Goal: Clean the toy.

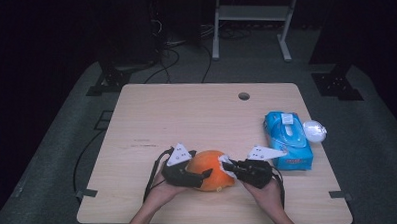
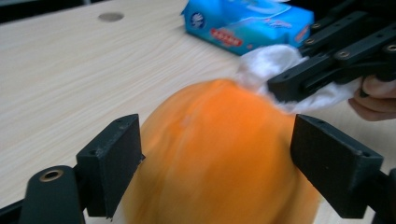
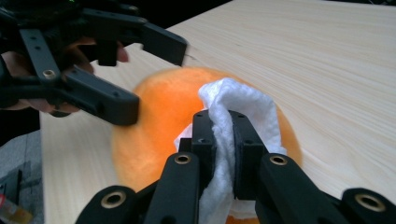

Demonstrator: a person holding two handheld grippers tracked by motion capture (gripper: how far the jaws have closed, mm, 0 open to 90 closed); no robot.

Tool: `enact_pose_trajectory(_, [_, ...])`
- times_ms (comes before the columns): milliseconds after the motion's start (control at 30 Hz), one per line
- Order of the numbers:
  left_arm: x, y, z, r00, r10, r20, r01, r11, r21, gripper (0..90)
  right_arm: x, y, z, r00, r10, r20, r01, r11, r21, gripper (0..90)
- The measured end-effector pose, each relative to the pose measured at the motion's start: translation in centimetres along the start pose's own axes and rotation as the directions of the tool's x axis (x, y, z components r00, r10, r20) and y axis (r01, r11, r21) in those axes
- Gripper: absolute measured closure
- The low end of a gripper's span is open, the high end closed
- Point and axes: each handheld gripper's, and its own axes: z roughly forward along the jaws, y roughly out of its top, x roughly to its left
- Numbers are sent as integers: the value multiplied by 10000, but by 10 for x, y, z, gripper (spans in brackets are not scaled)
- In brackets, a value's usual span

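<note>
High view showed 1 orange fruit (image 1: 210, 168) resting near the front edge of the wooden table (image 1: 196, 117), between 2 hand-held grippers. Left gripper (image 2: 215, 161) stood open, its jaws flanking the fruit without pressing on it. Right gripper (image 3: 223, 140) was clamped on a white tissue (image 3: 243, 105), which lay against the fruit's upper side. A blue wipes pack (image 1: 288, 140) sat to the right on the table, with a white ball (image 1: 314, 130) just beside it.
</note>
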Motion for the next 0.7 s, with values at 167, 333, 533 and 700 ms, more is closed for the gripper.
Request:
enact_pose_trajectory(167, [-2,1,-3,9907,386,1303,-499,9952,843,230,-18,-5,-2,9963,865,26,-865,9962,53,810])
enact_pose_trajectory(333, [6,2,0,9987,25,516,-49,9989,462,82,-16,-2,-3,9959,908,-16,-908,9959,-19,810])
enact_pose_trajectory(533, [4,-3,2,9929,270,1154,-345,9974,639,154,-7,2,-6,9980,553,-311,-557,9984,-123,809])
enact_pose_trajectory(700, [-1,-2,-1,9886,585,1391,-711,9936,873,197,-24,-8,-5,9920,1231,294,-1237,9921,202,809])
